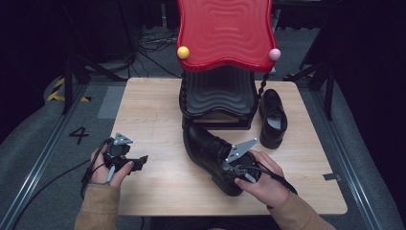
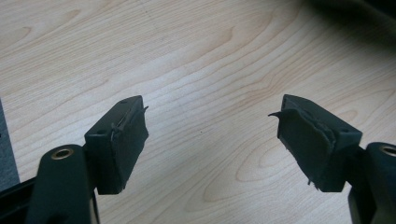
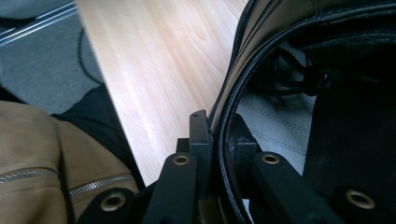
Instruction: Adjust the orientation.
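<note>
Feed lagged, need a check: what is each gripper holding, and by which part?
Right gripper clamps the black shoe by its collar rim; left gripper holds nothing.

A light wooden table (image 1: 153,110) stands on grey carpet (image 1: 43,134); the far room is dark, with cables (image 1: 153,43) on the floor.

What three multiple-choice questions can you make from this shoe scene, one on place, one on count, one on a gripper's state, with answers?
1. Where does the second shoe stand?
A. right of the rack
B. on the floor
C. on the red shelf

2. How many black shoes are on the table?
A. one
B. two
C. four

3. What is the right gripper doing?
A. hanging open
B. pinching the near shoe's collar
C. holding a ball

Answers: 1 A, it stands beside the rack; 2 B, two show; 3 B, the jaws clamp the rim.
</note>
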{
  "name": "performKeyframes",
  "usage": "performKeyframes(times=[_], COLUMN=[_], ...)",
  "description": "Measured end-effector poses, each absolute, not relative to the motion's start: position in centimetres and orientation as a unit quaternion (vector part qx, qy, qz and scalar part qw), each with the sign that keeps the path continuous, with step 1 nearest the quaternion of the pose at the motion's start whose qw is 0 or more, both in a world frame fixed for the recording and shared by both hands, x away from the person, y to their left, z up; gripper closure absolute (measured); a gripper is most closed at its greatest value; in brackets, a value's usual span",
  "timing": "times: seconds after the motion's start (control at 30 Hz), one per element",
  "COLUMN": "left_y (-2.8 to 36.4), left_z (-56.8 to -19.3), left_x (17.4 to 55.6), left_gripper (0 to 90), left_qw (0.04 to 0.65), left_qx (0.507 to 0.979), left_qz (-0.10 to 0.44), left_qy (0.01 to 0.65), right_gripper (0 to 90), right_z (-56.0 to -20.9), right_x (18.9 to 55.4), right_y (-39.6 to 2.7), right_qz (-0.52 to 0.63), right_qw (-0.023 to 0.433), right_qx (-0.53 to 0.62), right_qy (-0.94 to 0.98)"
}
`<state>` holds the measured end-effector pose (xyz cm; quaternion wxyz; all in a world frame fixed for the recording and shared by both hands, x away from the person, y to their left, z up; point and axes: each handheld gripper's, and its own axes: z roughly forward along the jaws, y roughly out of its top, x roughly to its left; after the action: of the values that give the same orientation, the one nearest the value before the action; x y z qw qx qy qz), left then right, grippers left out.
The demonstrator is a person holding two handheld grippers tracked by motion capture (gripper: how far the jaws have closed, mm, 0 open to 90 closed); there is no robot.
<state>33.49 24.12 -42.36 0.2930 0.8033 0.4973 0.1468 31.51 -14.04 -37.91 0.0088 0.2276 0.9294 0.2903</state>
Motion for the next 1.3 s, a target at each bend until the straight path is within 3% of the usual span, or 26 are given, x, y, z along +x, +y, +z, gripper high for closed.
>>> performKeyframes(times=[0.4, 0.7, 0.83, 0.9, 1.0, 1.3], left_y=[24.1, 23.9, 23.9, 23.9, 23.8, 23.5], left_z=[-42.3, -42.5, -42.5, -42.5, -42.5, -42.5], left_x=[33.6, 33.7, 33.9, 34.0, 34.2, 34.5], left_gripper=[24.5, 24.4, 24.4, 24.4, 24.4, 24.4], left_qw=[0.294, 0.294, 0.293, 0.293, 0.293, 0.291], left_qx=[0.804, 0.805, 0.805, 0.805, 0.806, 0.809], left_qz=[0.147, 0.145, 0.145, 0.145, 0.143, 0.140], left_qy=[0.496, 0.495, 0.495, 0.494, 0.495, 0.492], right_gripper=[82.4, 76.8, 75.0, 66.9, 63.3, 59.6], right_z=[-40.8, -41.3, -41.3, -41.2, -40.9, -39.0], right_x=[29.9, 30.3, 30.3, 30.4, 30.4, 30.6], right_y=[-13.5, -13.7, -13.9, -14.1, -14.5, -16.2], right_qz=[0.215, 0.232, 0.233, 0.236, 0.250, 0.294], right_qw=[0.061, -0.005, -0.009, 0.001, 0.001, -0.005], right_qx=[0.296, 0.305, 0.301, 0.296, 0.300, 0.304], right_qy=[0.929, 0.924, 0.925, 0.925, 0.921, 0.906])
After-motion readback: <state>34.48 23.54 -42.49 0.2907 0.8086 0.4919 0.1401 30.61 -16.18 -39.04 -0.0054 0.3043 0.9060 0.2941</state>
